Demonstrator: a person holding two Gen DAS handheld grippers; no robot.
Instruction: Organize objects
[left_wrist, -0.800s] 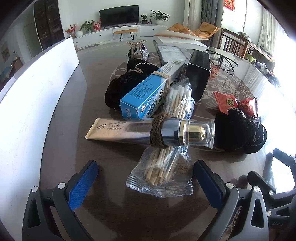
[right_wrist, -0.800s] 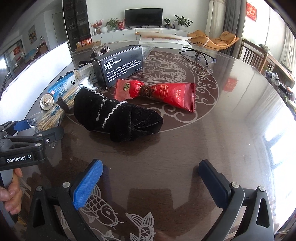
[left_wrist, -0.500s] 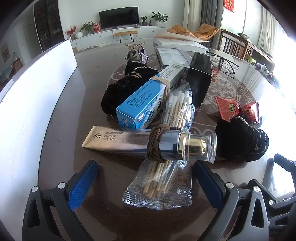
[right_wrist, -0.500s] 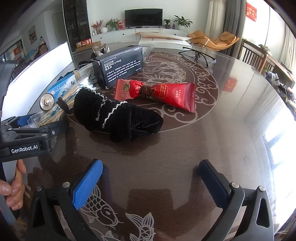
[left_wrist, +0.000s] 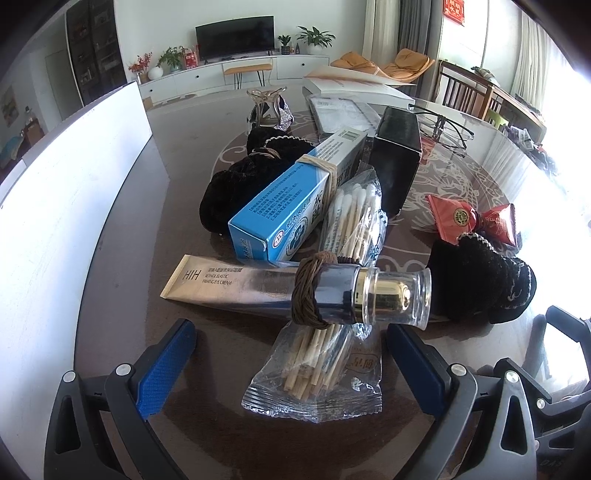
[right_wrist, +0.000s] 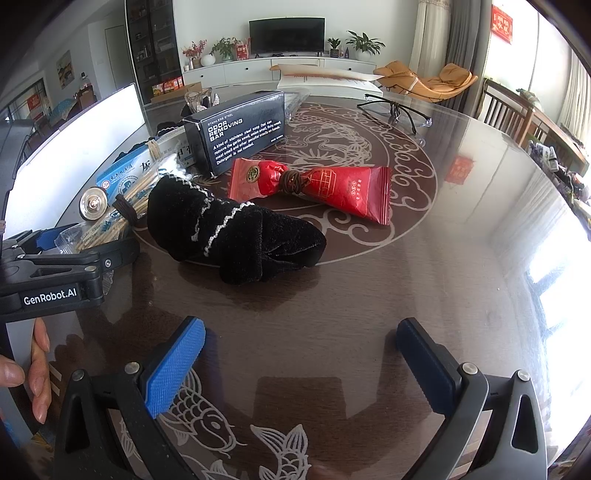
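My left gripper (left_wrist: 291, 354) is open, its blue pads on either side of a clear bag of cotton swabs (left_wrist: 325, 354). An eye cream tube (left_wrist: 258, 288) with a brown hair tie (left_wrist: 310, 291) around it lies across the bag. Behind are a blue box (left_wrist: 291, 206) and a black box (left_wrist: 397, 158). A black velvet scrunchie (right_wrist: 229, 236) and a red packet tied with a brown band (right_wrist: 314, 188) lie ahead of my right gripper (right_wrist: 299, 354), which is open and empty over bare table.
A second black scrunchie (left_wrist: 236, 184) lies behind the blue box. Glasses (right_wrist: 395, 110), a white board (left_wrist: 66, 206) on the left and a flat white box (left_wrist: 354, 85) at the back stand on the glossy brown table (right_wrist: 406, 277).
My left gripper has moved forward toward the swab bag and tube, which now lie closer between its fingers. The right gripper has stayed still.
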